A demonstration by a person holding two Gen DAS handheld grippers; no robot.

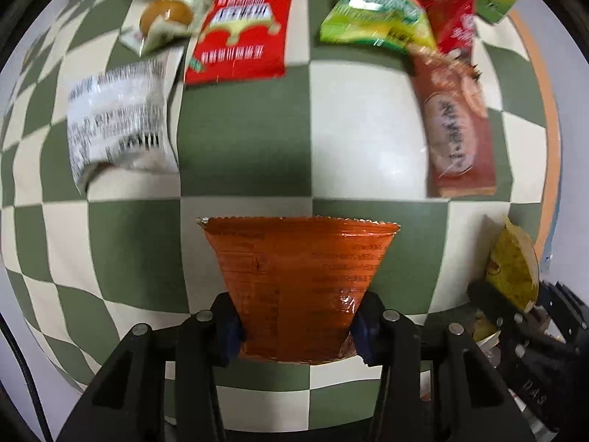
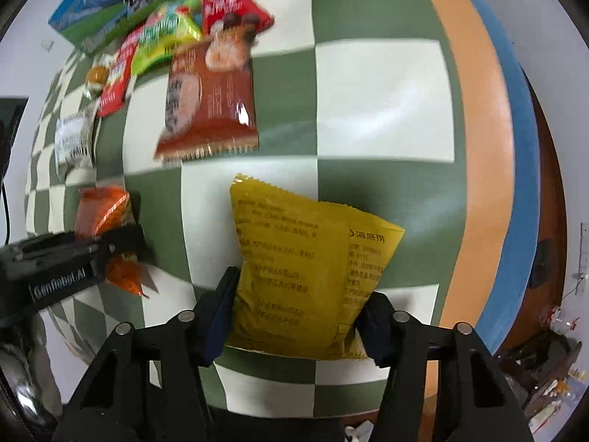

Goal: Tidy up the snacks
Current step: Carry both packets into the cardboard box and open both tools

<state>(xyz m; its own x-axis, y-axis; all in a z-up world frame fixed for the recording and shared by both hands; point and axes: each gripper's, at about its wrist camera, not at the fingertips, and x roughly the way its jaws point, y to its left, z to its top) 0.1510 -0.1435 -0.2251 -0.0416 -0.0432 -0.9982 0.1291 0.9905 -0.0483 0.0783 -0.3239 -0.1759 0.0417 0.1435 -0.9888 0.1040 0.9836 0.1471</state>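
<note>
Green and cream checks cover the desk (image 1: 243,129), and in the right wrist view an orange band and then a blue band run along its far right edge. At the back lies a loose row of snacks: a white packet (image 1: 117,118) printed with small text and a barcode at the left, a round bun in clear wrap (image 1: 165,18) beyond it, a red packet (image 1: 243,25) flat beside the bun, a green-yellow packet (image 1: 375,18) partly lying over a small red packet (image 1: 456,22), and a long brown-red packet (image 1: 456,125) stretching toward the camera on the right. Behind them a green and blue box (image 2: 121,3) lies along the back edge. The left gripper (image 1: 296,326) has its jaws clamped on the lower part of an orange packet (image 1: 298,272), whose crimped upper edge fans out wider above the fingers (image 1: 224,328); the packet shows over the checks in front of the snack row. The right gripper (image 2: 298,328) has its jaws clamped on the lower part of a yellow packet (image 2: 302,276) printed with text, its serrated edge pointing away from the camera, near the brown-red packet. Each gripper appears at the edge of the other's view, so the two packets are held side by side, well apart, the orange one to the left of the yellow one.
</note>
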